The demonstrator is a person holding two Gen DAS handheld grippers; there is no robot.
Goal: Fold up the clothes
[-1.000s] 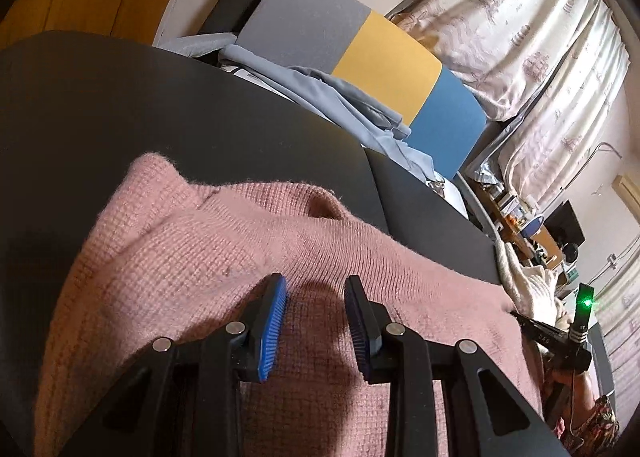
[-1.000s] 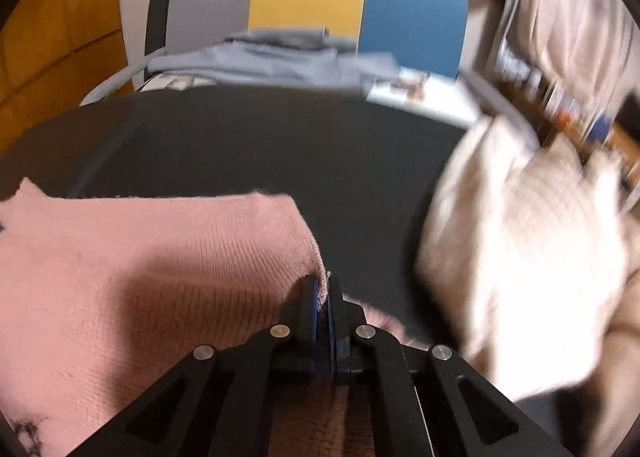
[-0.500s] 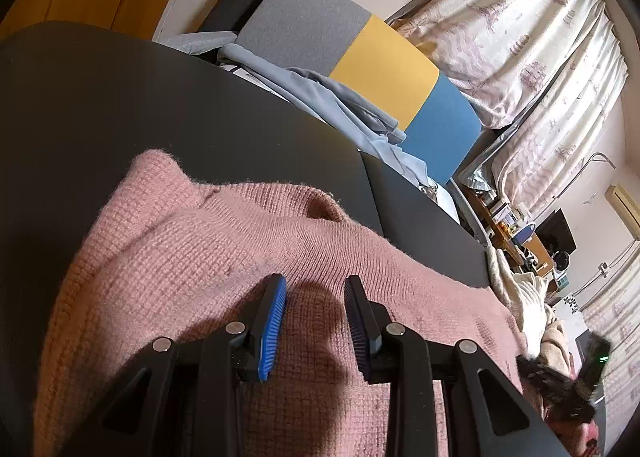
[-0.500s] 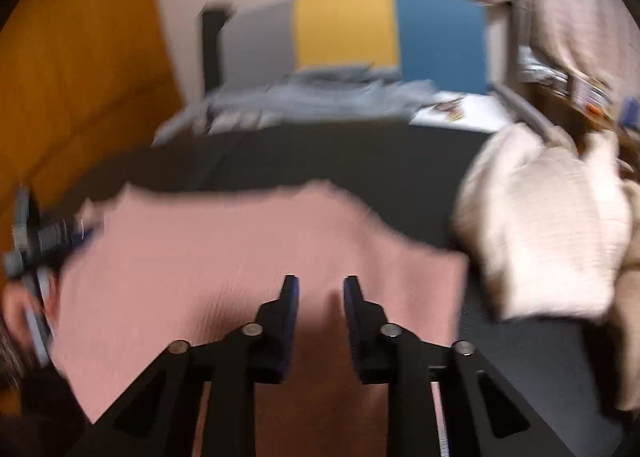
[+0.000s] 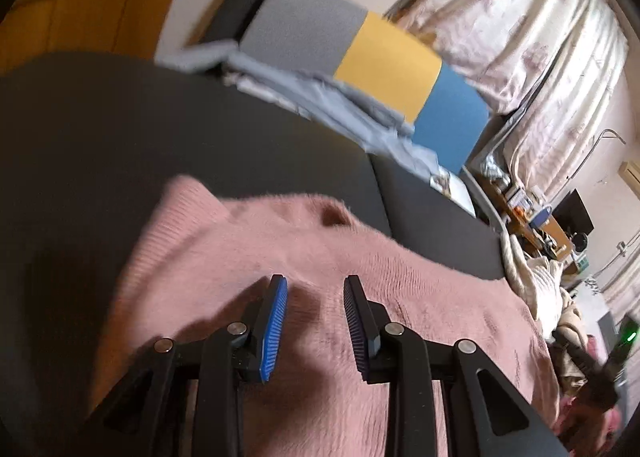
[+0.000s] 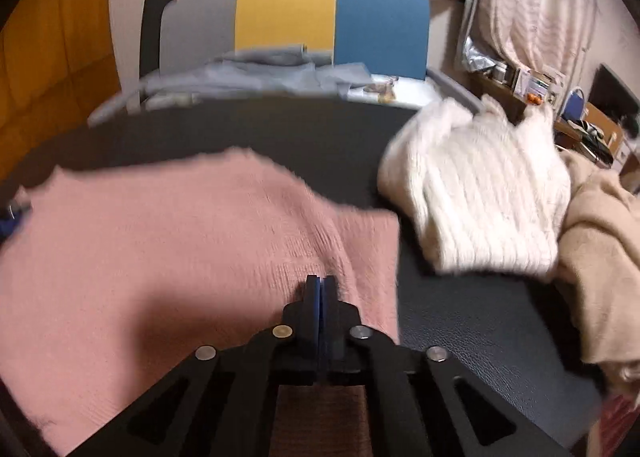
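Observation:
A pink knit sweater [image 5: 400,297] lies spread over the black table [image 5: 200,129]. My left gripper [image 5: 316,289] hovers open just above its middle, blue pads apart, nothing between them. In the right wrist view the same pink sweater [image 6: 180,237] fills the left half. My right gripper [image 6: 321,281] is shut near the sweater's right edge, and the knit puckers toward its tips. Blurred at the far right of the left wrist view is the right gripper's body [image 5: 600,369].
A white ribbed knit [image 6: 480,197] and a beige garment [image 6: 600,257] are heaped on the table's right side. Behind the table stands a grey, yellow and blue chair [image 6: 288,13] with grey clothing [image 6: 248,73] draped on it. Curtains and cluttered shelves lie at the back right.
The right gripper let go of the sweater's edge, opened over the sweater half a second ago, and has now shut on the knit again. The left gripper stayed open and hardly moved.

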